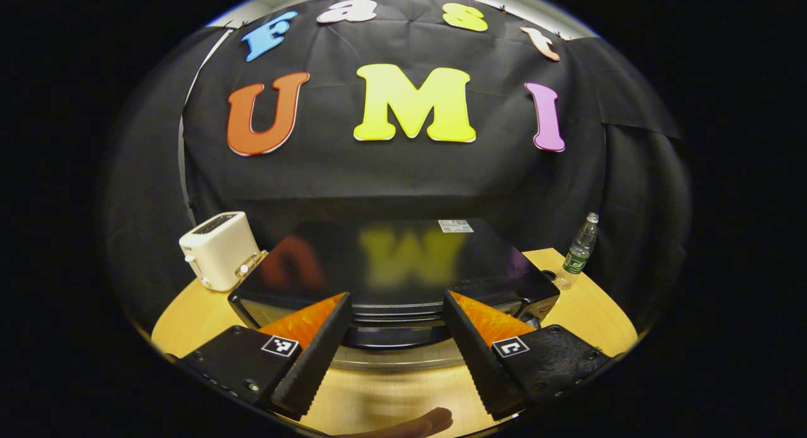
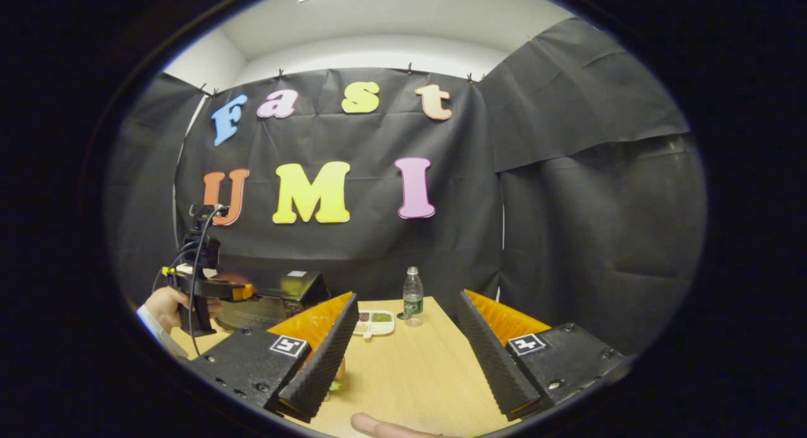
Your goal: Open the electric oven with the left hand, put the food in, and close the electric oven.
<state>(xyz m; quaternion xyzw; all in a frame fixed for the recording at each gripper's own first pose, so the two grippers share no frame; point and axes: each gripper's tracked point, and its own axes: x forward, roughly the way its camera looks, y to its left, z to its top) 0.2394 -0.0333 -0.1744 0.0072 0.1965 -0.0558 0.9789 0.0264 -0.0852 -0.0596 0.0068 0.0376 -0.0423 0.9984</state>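
Observation:
The black electric oven (image 1: 391, 255) stands on the round wooden table (image 1: 592, 312) straight ahead, seen from above its glossy top. My left gripper (image 1: 396, 296) is open over the oven's front upper edge, one finger on each side and nothing pinched. A pale bar (image 1: 397, 361) runs across the oven's front between the fingers. In the right gripper view, a hand (image 2: 165, 305) holds the left gripper (image 2: 217, 288) at the oven (image 2: 284, 293). The food, a white divided tray (image 2: 375, 322), lies mid-table. My right gripper (image 2: 408, 296) hangs open above the table, empty.
A cream toaster (image 1: 217, 249) stands left of the oven. A plastic water bottle (image 1: 580, 249) stands to its right, beside the food tray in the right gripper view (image 2: 413, 296). A small green and orange thing (image 2: 335, 382) lies by my right gripper's left finger.

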